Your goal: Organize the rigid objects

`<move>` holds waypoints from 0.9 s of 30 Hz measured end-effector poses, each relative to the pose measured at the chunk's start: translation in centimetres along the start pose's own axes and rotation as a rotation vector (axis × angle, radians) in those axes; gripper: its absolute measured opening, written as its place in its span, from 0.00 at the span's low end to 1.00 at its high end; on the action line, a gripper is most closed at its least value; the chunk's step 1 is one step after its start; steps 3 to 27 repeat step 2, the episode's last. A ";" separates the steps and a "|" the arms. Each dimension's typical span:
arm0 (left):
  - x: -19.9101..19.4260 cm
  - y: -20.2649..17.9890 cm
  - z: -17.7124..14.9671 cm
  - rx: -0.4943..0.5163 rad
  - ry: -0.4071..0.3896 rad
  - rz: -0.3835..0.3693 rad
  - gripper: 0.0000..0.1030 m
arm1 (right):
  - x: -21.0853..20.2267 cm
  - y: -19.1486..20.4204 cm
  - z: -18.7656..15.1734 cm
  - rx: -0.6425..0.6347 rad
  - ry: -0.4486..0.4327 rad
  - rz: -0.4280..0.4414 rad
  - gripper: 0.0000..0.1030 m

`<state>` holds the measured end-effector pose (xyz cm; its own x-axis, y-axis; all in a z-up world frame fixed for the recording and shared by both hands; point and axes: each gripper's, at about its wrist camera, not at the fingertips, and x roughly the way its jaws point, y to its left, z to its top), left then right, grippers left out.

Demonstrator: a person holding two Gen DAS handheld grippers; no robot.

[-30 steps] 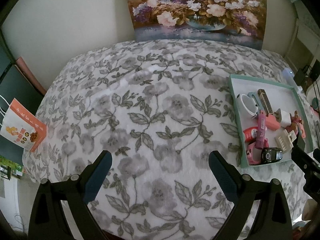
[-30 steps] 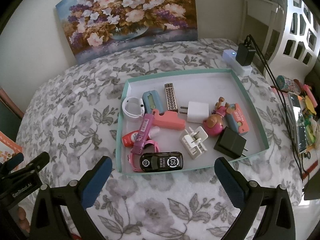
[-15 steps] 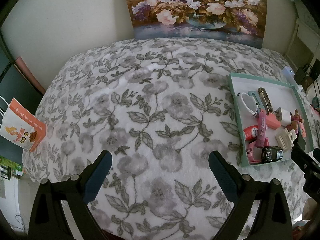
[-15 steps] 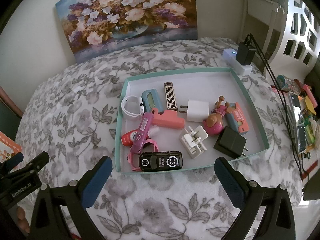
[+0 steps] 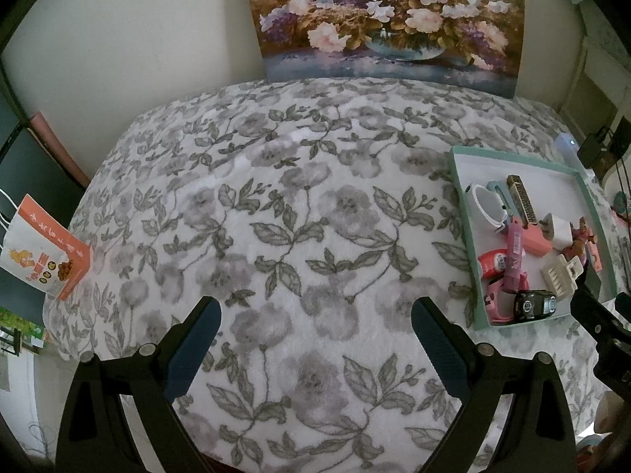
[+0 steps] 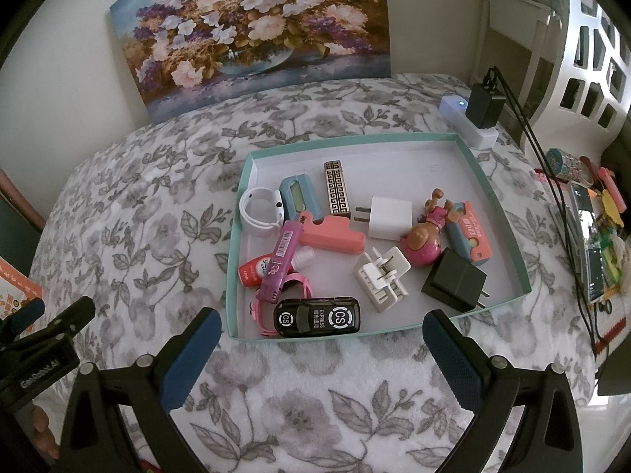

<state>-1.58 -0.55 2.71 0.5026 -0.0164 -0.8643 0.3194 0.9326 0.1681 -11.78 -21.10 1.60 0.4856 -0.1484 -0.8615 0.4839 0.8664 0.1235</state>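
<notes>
A shallow teal tray (image 6: 497, 213) (image 5: 457, 181) lies on the flowered cloth and holds several small items: a black toy car (image 6: 317, 317) (image 5: 534, 304) at its near edge, a white plug (image 6: 388, 216), a black adapter (image 6: 453, 280), a pink block (image 6: 331, 236), a white ring (image 6: 260, 213) and a snail toy (image 6: 424, 240). My right gripper (image 6: 319, 327) stands open just in front of the tray's near edge, holding nothing. My left gripper (image 5: 315, 315) hangs open over bare cloth, left of the tray.
A flower painting (image 6: 252, 27) leans on the back wall. A white power strip with a black charger (image 6: 479, 114) sits behind the tray, cables running right. Clutter and a phone (image 6: 591, 236) lie at the right edge. An orange paper bag (image 5: 43, 252) hangs at left.
The right gripper has edged slightly forward toward the tray, so the tray sits a little lower in its view. The left gripper has barely moved. Both stay open.
</notes>
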 end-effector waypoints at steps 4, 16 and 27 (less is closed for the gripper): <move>0.0 -0.1 0.1 0.004 0.002 -0.009 0.95 | 0.0 0.0 0.0 -0.001 0.000 0.000 1.00; 0.0 -0.1 0.1 0.004 0.002 -0.009 0.95 | 0.0 0.0 0.0 -0.001 0.000 0.000 1.00; 0.0 -0.1 0.1 0.004 0.002 -0.009 0.95 | 0.0 0.0 0.0 -0.001 0.000 0.000 1.00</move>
